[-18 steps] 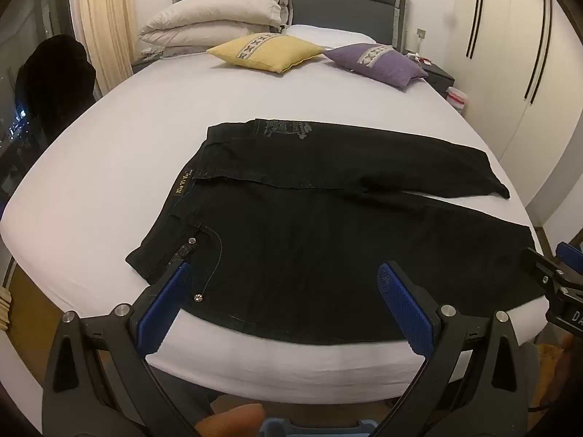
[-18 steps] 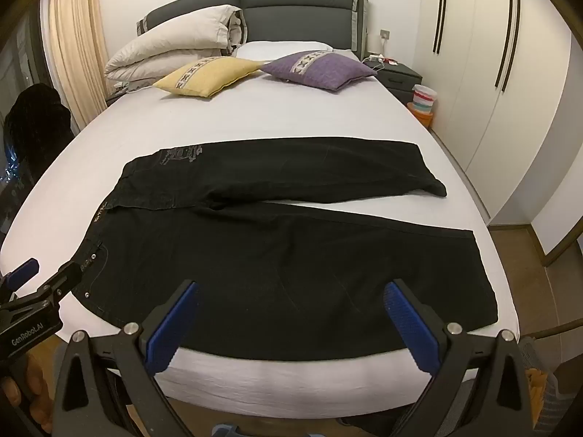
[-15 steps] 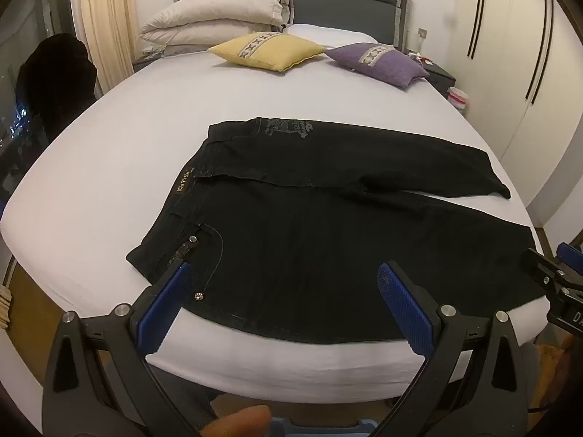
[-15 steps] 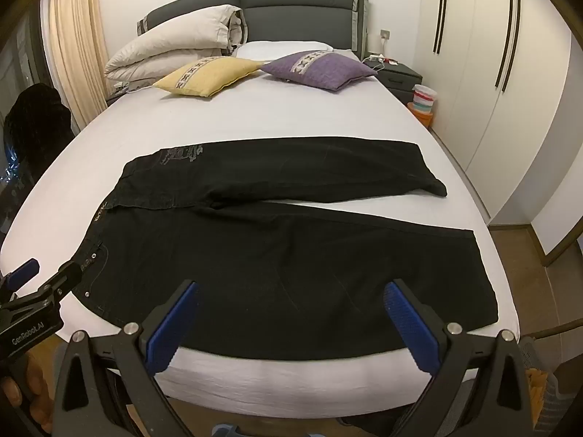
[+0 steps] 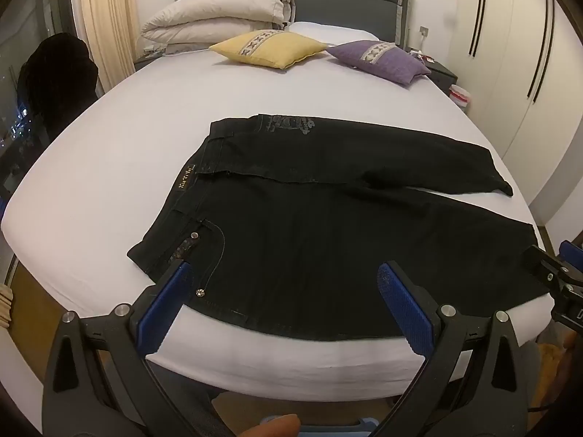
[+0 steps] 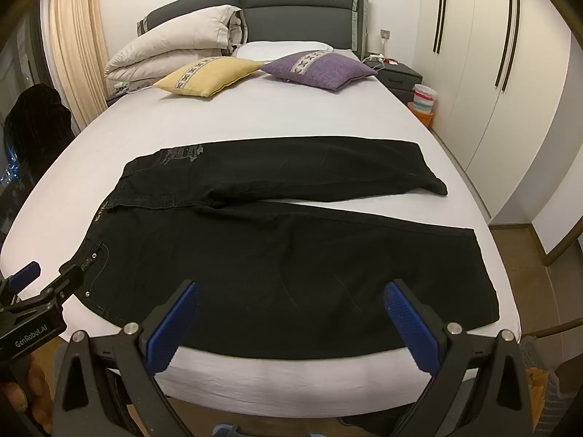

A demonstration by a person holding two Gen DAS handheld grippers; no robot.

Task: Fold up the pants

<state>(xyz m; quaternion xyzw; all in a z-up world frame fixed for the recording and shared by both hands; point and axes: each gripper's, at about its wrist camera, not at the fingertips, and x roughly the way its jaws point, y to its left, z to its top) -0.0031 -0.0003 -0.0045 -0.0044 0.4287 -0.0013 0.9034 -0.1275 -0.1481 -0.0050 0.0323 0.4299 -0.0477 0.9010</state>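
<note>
Black pants (image 5: 328, 225) lie spread flat on the white bed (image 5: 109, 167), waist to the left, both legs running right; they also show in the right wrist view (image 6: 284, 255). My left gripper (image 5: 284, 280) is open and empty, hovering over the near waist and pocket edge. My right gripper (image 6: 291, 298) is open and empty, hovering over the near leg by the bed's front edge. Each gripper shows at the other view's edge: the right one in the left wrist view (image 5: 554, 273), the left one in the right wrist view (image 6: 40, 291).
A yellow cushion (image 5: 269, 49), a purple cushion (image 5: 379, 60) and a folded duvet (image 5: 215, 23) lie at the head of the bed. A nightstand (image 6: 397, 76) and wardrobe doors (image 6: 492, 73) stand to the right. A dark garment (image 5: 54, 80) hangs at left.
The left wrist view has shifted very slightly. The pants and the right gripper have not moved.
</note>
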